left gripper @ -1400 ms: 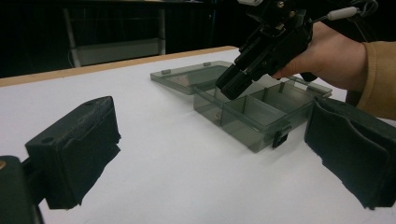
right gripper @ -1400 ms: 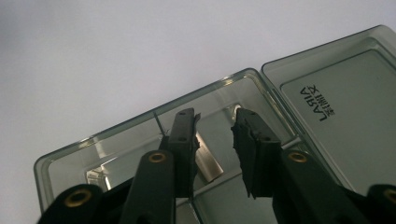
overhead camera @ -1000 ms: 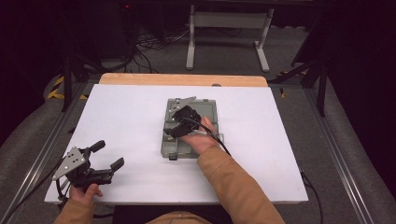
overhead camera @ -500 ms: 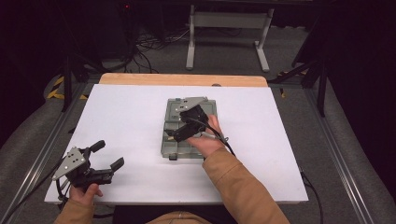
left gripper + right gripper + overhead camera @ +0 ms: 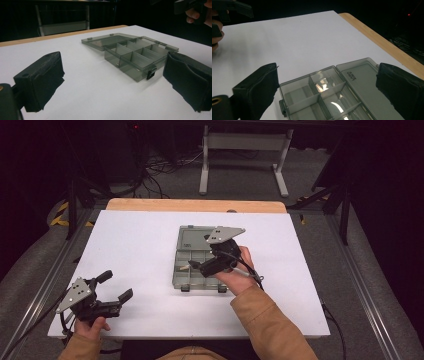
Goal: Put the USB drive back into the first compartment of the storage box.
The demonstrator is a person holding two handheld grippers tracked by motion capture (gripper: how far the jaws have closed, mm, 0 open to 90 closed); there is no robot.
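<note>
A grey see-through compartment box [image 5: 191, 270] lies in the middle of the white table, its lid [image 5: 192, 237] open and flat on the far side. My right gripper [image 5: 210, 256] hovers over the box's right half, open, with nothing between its jaws. In the right gripper view the gripper [image 5: 327, 95] looks down on the box's dividers [image 5: 322, 100] and lid [image 5: 362, 85]. My left gripper [image 5: 116, 285] rests open at the table's front left corner, well apart from the box. In the left gripper view the box [image 5: 135, 56] stands beyond the open gripper [image 5: 112, 82].
The white table top [image 5: 140, 235] has a wooden strip [image 5: 195, 205] along its far edge. On the dark floor behind the table stand a metal frame [image 5: 245, 150] and cables [image 5: 160, 167]. Rails [image 5: 30, 310] run along both sides of the table.
My right gripper has shifted a little to the right above the box and turned, its grey plate now pointing right. The left gripper has stayed put.
</note>
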